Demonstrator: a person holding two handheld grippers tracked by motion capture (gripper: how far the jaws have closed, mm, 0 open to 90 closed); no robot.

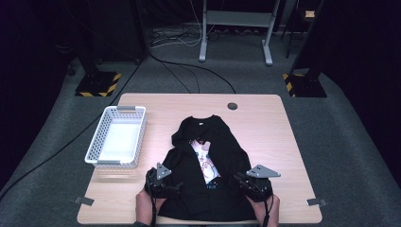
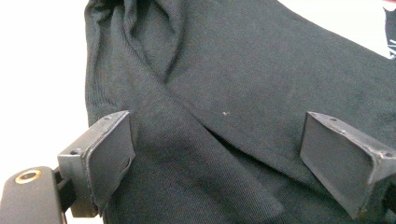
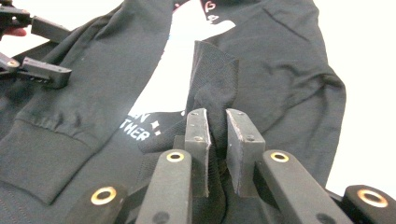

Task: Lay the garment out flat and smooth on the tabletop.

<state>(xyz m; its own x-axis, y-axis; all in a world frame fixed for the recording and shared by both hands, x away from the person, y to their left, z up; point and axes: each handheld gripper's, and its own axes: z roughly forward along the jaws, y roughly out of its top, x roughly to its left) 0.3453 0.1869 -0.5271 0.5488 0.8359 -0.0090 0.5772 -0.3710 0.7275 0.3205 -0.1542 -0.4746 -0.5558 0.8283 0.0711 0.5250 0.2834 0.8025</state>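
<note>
A black sweatshirt with a white printed panel lies spread on the wooden table, its hem toward the near edge. My left gripper hovers over the garment's left side. In the left gripper view its jaws stand wide apart over the dark cloth, and my left gripper holds nothing. My right gripper is at the garment's right side. In the right gripper view my right gripper is shut on a raised fold of black ribbed fabric. The left gripper appears open at the upper left of that view.
A white perforated basket stands on the table's left part. A round cable hole sits near the far edge. The person's hands come in at the near edge. Beyond the table lie floor cables and stand bases.
</note>
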